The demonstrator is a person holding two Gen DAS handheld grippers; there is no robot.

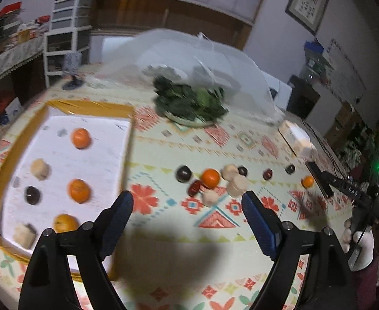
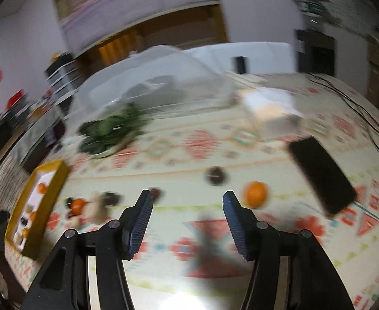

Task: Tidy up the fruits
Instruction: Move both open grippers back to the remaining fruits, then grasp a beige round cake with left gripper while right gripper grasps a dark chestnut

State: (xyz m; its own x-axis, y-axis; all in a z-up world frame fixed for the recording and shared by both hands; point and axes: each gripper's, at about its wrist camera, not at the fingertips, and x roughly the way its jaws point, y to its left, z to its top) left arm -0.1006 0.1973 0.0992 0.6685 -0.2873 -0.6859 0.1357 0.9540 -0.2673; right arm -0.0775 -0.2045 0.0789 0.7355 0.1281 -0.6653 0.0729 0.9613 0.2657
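Note:
A yellow-rimmed tray (image 1: 91, 107) with a white floor lies at the left and holds three oranges (image 1: 80, 138), two beige fruits (image 1: 40, 169) and a dark fruit (image 1: 32, 195). Loose on the patterned cloth lie an orange (image 1: 210, 178), beige fruits (image 1: 237, 184), dark red fruits (image 1: 183, 173) and a small orange (image 1: 307, 181). My left gripper (image 1: 186, 204) is open and empty above the cloth, right of the tray. My right gripper (image 2: 188, 199) is open and empty; an orange (image 2: 256, 194) and a dark fruit (image 2: 216, 176) lie just ahead of it. The tray (image 2: 49, 191) shows at its far left.
A plate of green leaves (image 1: 190, 102) stands under a clear mesh food cover (image 1: 197, 59) at the back. A white box (image 1: 296, 135) and a black phone (image 2: 321, 175) lie at the right. Cables run along the right edge. The right view is motion-blurred.

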